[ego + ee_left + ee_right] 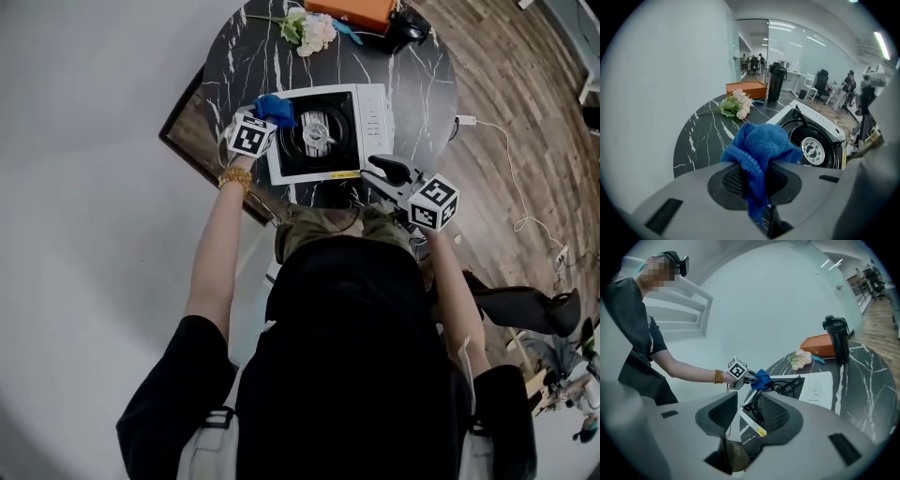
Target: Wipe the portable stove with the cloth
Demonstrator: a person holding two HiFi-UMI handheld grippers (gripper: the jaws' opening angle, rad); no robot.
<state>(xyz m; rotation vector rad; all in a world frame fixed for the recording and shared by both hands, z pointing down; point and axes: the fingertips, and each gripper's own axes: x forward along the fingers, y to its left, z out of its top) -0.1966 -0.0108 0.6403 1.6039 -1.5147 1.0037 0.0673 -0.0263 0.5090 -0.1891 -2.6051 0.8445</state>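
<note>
The portable stove (373, 117), white with a black burner well, sits on the round black marble table (422, 84). My left gripper (269, 116) is at the stove's left rear corner, shut on a bunched blue cloth (276, 109). In the left gripper view the cloth (761, 145) bulges above the jaws of that gripper (757, 180), just left of the stove (820, 123). My right gripper (377, 169) hovers at the stove's near right edge, open and holding nothing. The right gripper view looks past that gripper (747, 411) across the stove (813, 385) to the cloth (762, 378).
At the table's far side lie a sprig of pale flowers (309, 30), an orange box (352, 11) and a black flask (408, 28). A white cable (511, 150) runs over the wooden floor on the right. A wall stands close on the left.
</note>
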